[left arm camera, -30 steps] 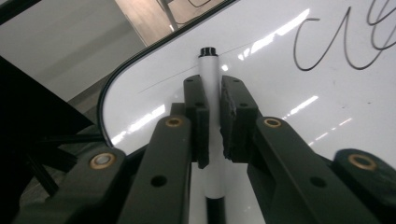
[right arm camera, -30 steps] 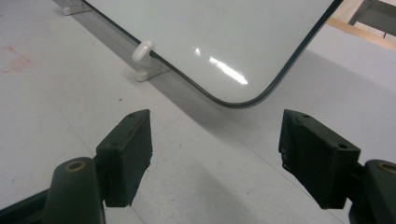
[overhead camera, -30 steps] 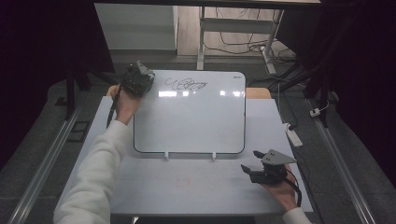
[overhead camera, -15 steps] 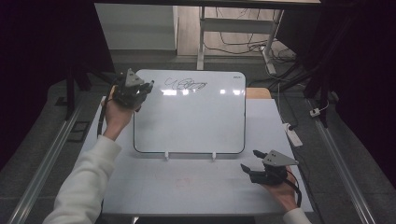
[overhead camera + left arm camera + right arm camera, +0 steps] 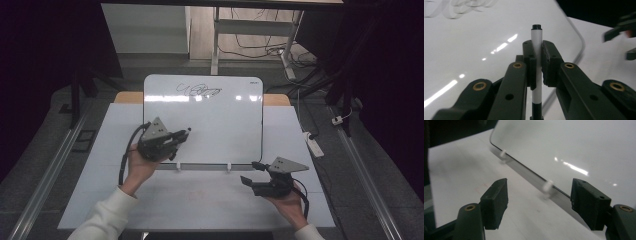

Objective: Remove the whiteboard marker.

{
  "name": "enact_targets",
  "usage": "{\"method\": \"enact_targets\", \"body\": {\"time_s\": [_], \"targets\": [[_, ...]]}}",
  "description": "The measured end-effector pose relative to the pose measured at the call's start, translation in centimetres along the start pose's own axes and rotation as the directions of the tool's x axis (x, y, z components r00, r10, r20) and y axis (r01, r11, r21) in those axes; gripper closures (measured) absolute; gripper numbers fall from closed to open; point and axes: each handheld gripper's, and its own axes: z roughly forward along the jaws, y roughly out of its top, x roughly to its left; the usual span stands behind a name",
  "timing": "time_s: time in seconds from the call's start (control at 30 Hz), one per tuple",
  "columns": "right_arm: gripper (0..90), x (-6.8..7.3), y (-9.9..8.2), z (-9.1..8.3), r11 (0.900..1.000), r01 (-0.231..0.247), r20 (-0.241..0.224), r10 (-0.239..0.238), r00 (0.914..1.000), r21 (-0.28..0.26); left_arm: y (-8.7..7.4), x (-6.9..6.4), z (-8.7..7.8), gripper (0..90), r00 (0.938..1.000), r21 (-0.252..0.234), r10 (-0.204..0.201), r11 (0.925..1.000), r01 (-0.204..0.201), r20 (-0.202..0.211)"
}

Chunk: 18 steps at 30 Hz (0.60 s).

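A whiteboard (image 5: 210, 120) lies on the table with a black scribble (image 5: 197, 90) near its far edge. My left gripper (image 5: 172, 142) hovers over the board's near-left part, shut on a white marker (image 5: 184, 134) with a black end that points right. In the left gripper view the marker (image 5: 537, 37) stands clamped between the pads (image 5: 550, 62) over the whiteboard (image 5: 474, 37). My right gripper (image 5: 251, 172) is held just off the board's near edge, open, its jaws having just closed a little with nothing between them. In its own view the right gripper (image 5: 539, 197) faces the whiteboard (image 5: 574, 145).
The board rests on a white table sheet (image 5: 200, 200), with two small white clips (image 5: 177, 166) on its near edge. A white power strip (image 5: 313, 143) lies off the table's right side. Metal rails run along both sides, and desk legs with cables stand behind.
My left hand has carried the marker from the board's far-left corner toward me, down to its near-left part. The right gripper has shifted slightly at the near right.
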Motion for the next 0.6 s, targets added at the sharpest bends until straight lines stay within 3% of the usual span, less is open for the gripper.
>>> {"method": "enact_targets", "body": {"time_s": [0.13, 0.27, 0.6], "targets": [[31.4, 1.5, 1.1, 1.7, 0.9997, -0.006, -0.036, 0.007, 0.9993, 0.024, 0.2, -2.1, 1.4, 81.7, 0.9989, -0.026, 0.02, 0.9995, -0.019, 0.043], [32.1, 2.7, 2.1, 3.7, 0.9987, -0.019, -0.07, 0.023, 0.9973, 0.048, 0.3, -3.5, 2.5, 81.8, 0.9976, -0.057, 0.013, 0.9983, -0.009, 0.068], [39.4, 4.1, 3.9, 6.7, 0.9957, -0.079, -0.1, 0.084, 0.9914, 0.047, -0.2, -5.1, 4.1, 81.7, 0.9949, -0.067, 0.001, 0.9977, 0.005, 0.101]]}}
